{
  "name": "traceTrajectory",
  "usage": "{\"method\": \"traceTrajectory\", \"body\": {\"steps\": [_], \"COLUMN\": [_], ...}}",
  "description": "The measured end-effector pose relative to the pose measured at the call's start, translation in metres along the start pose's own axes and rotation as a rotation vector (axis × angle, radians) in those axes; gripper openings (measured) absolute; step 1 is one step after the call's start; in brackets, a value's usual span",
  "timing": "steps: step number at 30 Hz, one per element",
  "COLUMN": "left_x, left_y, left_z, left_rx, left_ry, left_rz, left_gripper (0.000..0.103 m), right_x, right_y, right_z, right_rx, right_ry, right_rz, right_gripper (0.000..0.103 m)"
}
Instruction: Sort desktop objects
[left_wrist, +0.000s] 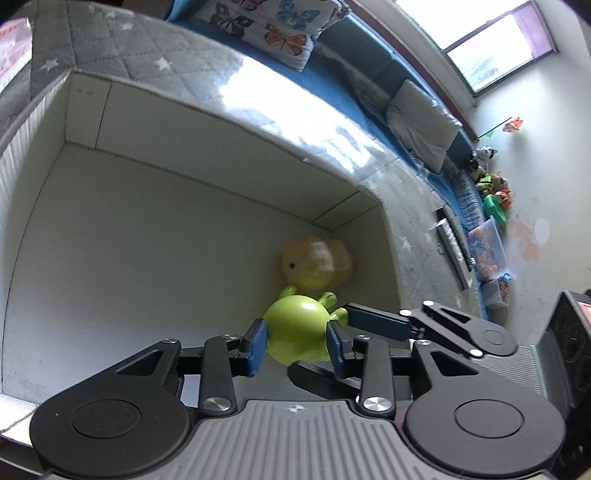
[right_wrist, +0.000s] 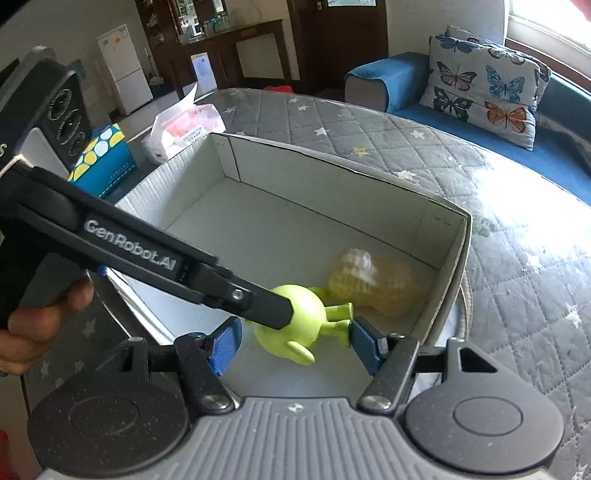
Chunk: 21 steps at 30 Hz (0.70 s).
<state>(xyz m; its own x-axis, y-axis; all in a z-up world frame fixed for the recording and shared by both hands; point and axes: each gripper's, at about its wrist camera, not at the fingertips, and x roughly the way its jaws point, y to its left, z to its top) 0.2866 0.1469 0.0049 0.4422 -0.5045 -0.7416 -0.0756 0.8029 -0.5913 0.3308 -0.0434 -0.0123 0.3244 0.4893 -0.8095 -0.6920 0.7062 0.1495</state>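
Green toy figure (left_wrist: 297, 328), round-bodied with stubby limbs, sits low inside the white cardboard box (left_wrist: 147, 229), near one corner and just beside a yellowish toy (left_wrist: 316, 264) wrapped in clear film. The left hand-held gripper (left_wrist: 296, 345) pinches the green body, its blue pads (left_wrist: 258, 343) pressed against either side. In the right wrist view the same figure (right_wrist: 295, 325) shows with its legs pointing toward the wrapped toy (right_wrist: 373, 286), and the left tool's black finger (right_wrist: 258, 306) crosses the frame from the left, gripped by a bare hand (right_wrist: 40, 325); white lettering along its arm reads "GenRobot.AI". The right hand-held gripper (right_wrist: 293, 347) is spread wide, its blue pads (right_wrist: 225, 349) standing clear on both sides of the figure without touching the body, though the right pad sits very near a foot. The box (right_wrist: 332, 162) rests on a grey quilted surface (right_wrist: 498, 229) printed with stars. Beyond lie a butterfly-print cushion (right_wrist: 484, 86), a teal tissue box (right_wrist: 103, 158) with yellow and white dots, and a white plastic bag (right_wrist: 184, 125) whose print is too small to read.
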Motion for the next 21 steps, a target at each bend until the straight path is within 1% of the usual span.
{"method": "traceTrajectory", "body": {"steps": [9,12,14,18,21], "left_x": [0.001,0.001,0.000,-0.003,-0.006], "left_y": [-0.003,-0.006,-0.008,-0.013,-0.018], "left_z": [-0.005,-0.007,-0.009,-0.012,-0.015], "left_rx": [0.000,0.005,0.014,0.029,0.040], "left_ry": [0.001,-0.004,-0.008,-0.024,-0.037], "left_rz": [-0.006,-0.006,-0.009,-0.011,-0.013], "left_gripper": [0.038,0.038,0.038,0.038,0.038], "right_x": [-0.012,-0.020,-0.025,-0.036,-0.050], "right_y": [0.001,0.004,0.005,0.005,0.009], "right_z": [-0.002,-0.007,-0.010,-0.017,-0.025], "right_rx": [-0.009,-0.017,-0.019,-0.012,-0.023], "right_ry": [-0.031,-0.054,-0.068,-0.101,-0.143], "right_rz": [-0.009,-0.017,-0.026,-0.037,-0.049], "right_gripper": [0.069,0.070,0.073,0.073,0.073]}}
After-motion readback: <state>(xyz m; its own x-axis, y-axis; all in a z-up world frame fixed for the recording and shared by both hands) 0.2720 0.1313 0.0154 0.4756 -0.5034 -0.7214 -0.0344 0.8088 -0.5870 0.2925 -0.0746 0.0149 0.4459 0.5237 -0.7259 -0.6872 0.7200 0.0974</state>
